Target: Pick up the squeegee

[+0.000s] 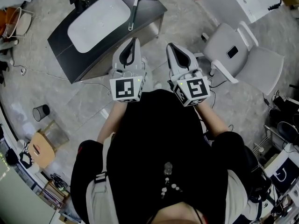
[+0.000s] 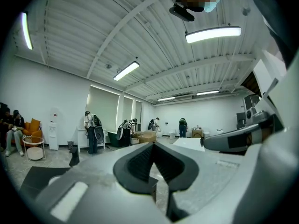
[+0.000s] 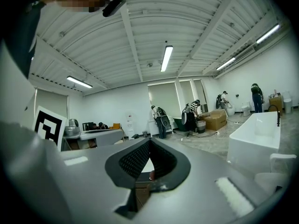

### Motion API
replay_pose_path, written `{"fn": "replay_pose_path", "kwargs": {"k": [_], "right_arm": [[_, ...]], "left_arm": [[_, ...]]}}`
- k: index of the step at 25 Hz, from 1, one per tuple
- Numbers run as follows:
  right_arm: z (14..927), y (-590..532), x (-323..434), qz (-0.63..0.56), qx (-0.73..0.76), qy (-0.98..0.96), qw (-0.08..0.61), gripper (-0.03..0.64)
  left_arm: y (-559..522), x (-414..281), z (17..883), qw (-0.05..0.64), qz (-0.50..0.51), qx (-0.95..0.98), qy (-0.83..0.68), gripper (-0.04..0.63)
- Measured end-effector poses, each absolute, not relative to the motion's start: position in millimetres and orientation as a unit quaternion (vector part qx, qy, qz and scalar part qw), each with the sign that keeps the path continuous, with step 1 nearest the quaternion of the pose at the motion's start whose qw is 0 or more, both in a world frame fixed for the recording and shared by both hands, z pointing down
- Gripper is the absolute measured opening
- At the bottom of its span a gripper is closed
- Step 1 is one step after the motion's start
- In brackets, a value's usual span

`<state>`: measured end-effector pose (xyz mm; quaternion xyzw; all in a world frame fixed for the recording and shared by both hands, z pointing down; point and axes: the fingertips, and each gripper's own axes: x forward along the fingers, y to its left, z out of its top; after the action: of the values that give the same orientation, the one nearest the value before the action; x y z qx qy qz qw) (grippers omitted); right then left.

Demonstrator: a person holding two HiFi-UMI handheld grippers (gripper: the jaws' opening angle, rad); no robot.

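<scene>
Both claws sit close in front of your body, side by side and roughly level, well short of the target. The left claw is pressed together with nothing in it; the left gripper view shows its pads meeting at the tip. The right claw is likewise pressed together and empty. Beyond them stands the dark bench with a white basin set into it. The squeegee lies flat on the bench along the basin's right edge, blade at the far end and handle pointing back toward you, nearer the left claw than the right. Judged from this layout, the step in hand is the approach. Spread the chosen claw before it reaches the bench. Tilt it downward, set the jaws across the handle rather than along it, and descend on the handle's middle, clear of the basin rim. Close only once both pads flank the handle.
</scene>
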<state>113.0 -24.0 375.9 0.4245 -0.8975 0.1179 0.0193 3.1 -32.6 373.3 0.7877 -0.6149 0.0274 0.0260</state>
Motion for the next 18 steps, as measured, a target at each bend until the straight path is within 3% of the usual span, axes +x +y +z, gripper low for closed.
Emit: {"fn": "replay_pose_path", "kwargs": {"k": [18], "right_arm": [[370.1, -145.5, 74.9, 0.126, 0.463, -0.877, 0.023, 0.002]], "left_arm": [[-157.9, -29.4, 380.2, 0.033, 0.037, 0.819, -0.572, 0.002]]}}
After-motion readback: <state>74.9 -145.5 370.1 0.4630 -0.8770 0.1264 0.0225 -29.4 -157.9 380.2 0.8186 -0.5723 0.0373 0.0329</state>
